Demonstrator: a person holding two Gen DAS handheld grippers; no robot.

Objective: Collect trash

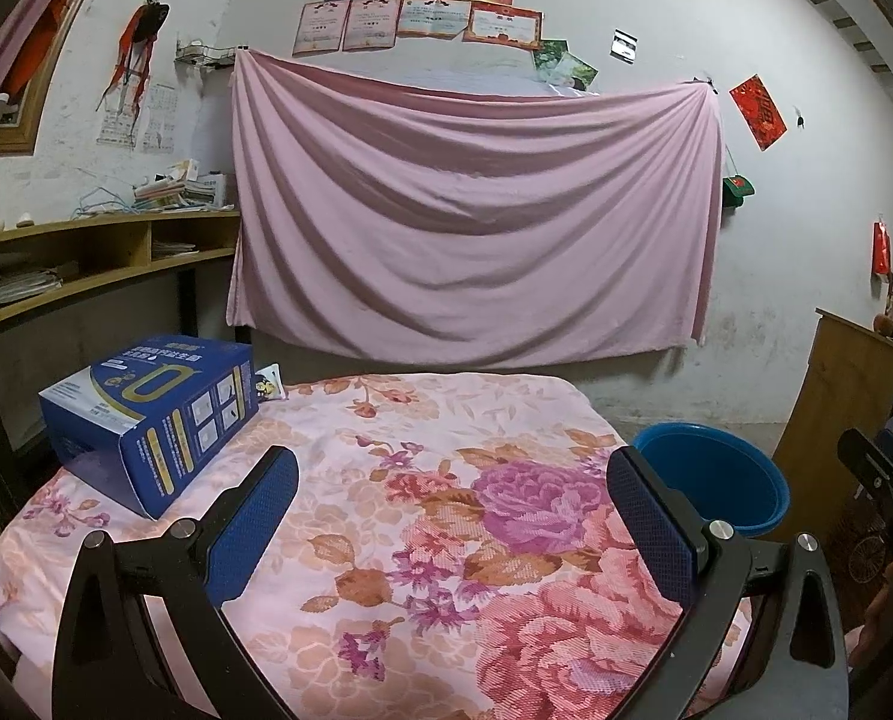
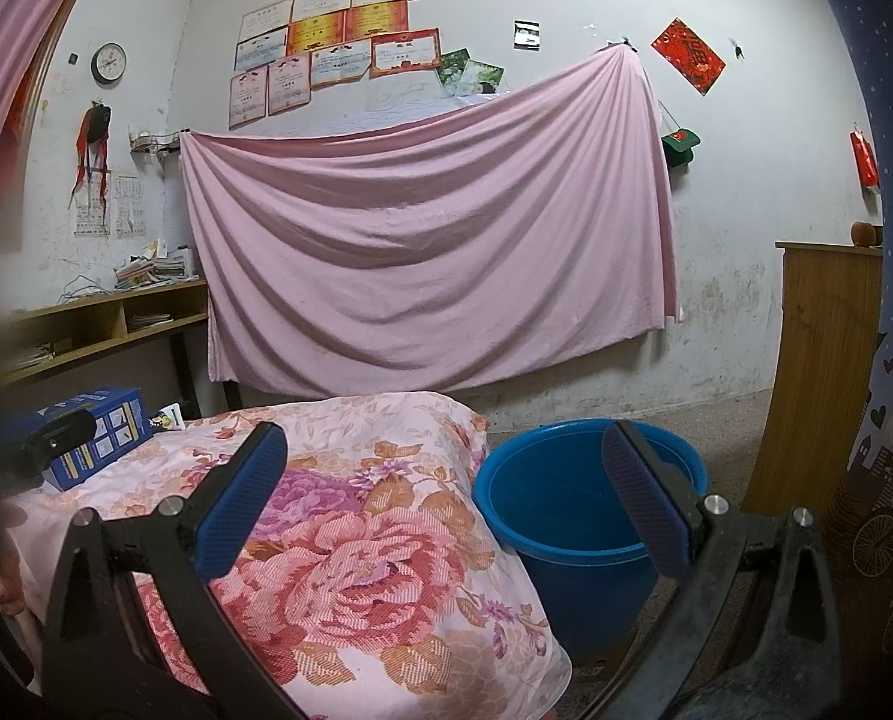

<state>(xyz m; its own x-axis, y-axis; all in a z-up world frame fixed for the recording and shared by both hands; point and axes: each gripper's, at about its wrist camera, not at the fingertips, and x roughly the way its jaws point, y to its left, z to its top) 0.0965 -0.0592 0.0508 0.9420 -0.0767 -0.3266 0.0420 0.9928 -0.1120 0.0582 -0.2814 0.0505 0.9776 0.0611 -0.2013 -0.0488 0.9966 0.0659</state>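
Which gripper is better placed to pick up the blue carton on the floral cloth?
Left, probably. The left gripper is open with the blue carton just beyond its left finger. The open right gripper faces the blue bucket, with the carton far left.

Both wrist views look forward, low over a floral-covered desk (image 1: 446,540), toward a pink sheet (image 1: 476,210) on the far wall. The right view sits further right, closer to a blue bucket (image 2: 566,498), its left edge blurred, perhaps blocked.
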